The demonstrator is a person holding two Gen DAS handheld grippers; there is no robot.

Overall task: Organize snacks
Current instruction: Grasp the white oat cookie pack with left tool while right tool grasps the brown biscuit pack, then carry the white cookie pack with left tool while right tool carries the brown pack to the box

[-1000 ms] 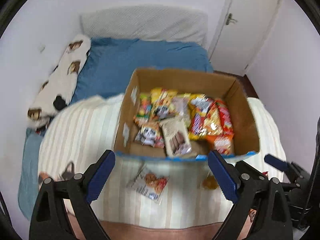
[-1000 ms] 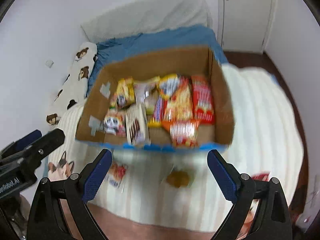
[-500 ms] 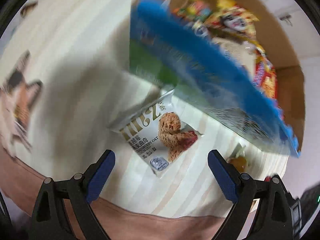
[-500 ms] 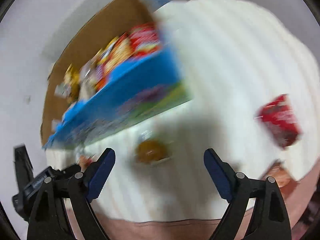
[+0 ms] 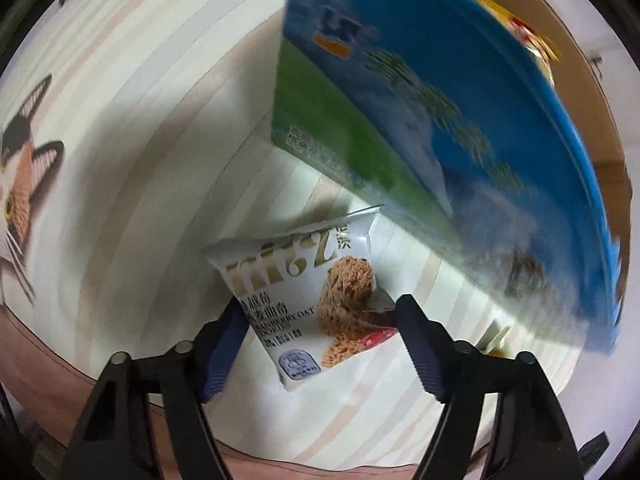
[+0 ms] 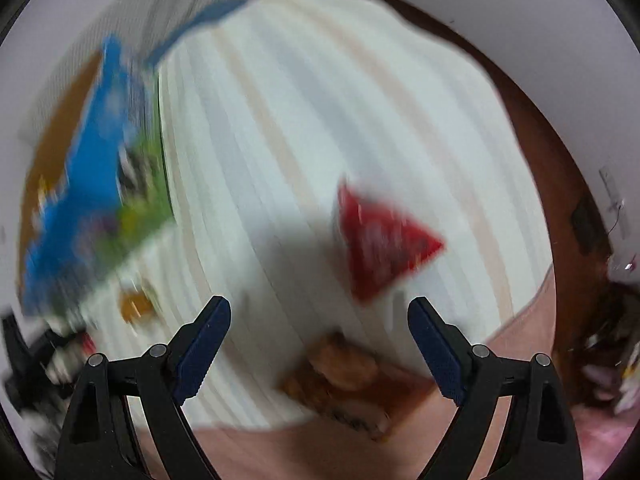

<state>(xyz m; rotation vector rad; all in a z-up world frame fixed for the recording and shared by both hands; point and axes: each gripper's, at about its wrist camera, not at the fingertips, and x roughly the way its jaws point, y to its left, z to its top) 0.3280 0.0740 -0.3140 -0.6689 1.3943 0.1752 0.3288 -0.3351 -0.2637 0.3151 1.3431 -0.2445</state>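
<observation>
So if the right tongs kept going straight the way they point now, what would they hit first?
Probably the brown snack packet, which lies low between the fingers of the open right tongs on the striped blanket. The red packet sits further ahead. The frame is blurred, so depth is uncertain.

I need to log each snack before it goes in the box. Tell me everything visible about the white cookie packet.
The white cookie packet is a glossy sealed pouch with gold lettering, an oat-cookie picture and crimped ends. It lies flat on the striped blanket, beside the box's printed blue-green wall. The left gripper has just been closing, its pads against both sides.
</observation>
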